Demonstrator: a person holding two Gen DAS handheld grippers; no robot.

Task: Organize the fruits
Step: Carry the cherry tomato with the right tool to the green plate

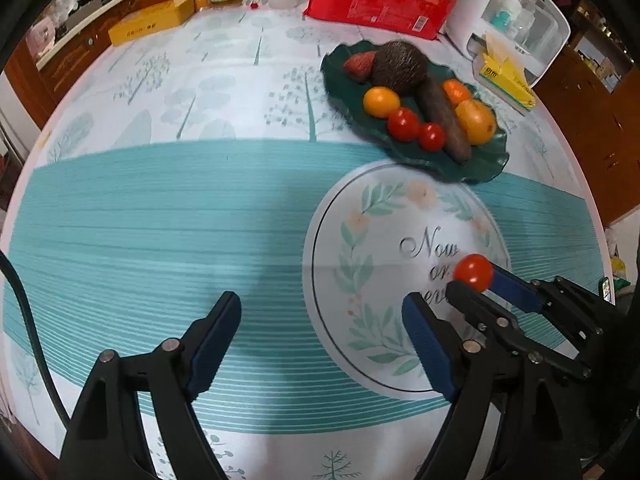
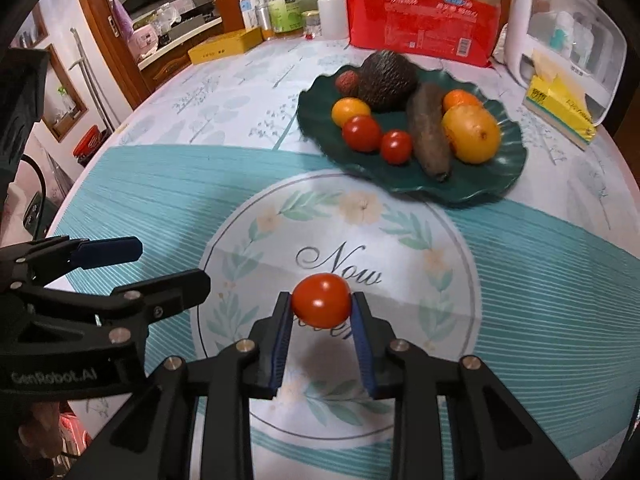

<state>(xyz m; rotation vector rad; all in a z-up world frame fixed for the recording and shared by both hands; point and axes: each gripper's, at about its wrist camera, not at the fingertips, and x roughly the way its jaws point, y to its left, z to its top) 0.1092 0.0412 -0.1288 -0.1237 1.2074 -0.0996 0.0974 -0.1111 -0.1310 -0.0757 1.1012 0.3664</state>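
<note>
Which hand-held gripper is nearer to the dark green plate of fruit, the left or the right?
Right, slightly. The right hand-held gripper, shut on a tomato, sits just short of the green plate. The left hand-held gripper is open beside it, further left of the plate.

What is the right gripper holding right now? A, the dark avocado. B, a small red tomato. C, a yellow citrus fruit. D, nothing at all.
B: the right gripper has its blue pads pressed on both sides of a small red tomato, above the tablecloth's round printed emblem, while the avocado sits on the green plate.
</note>
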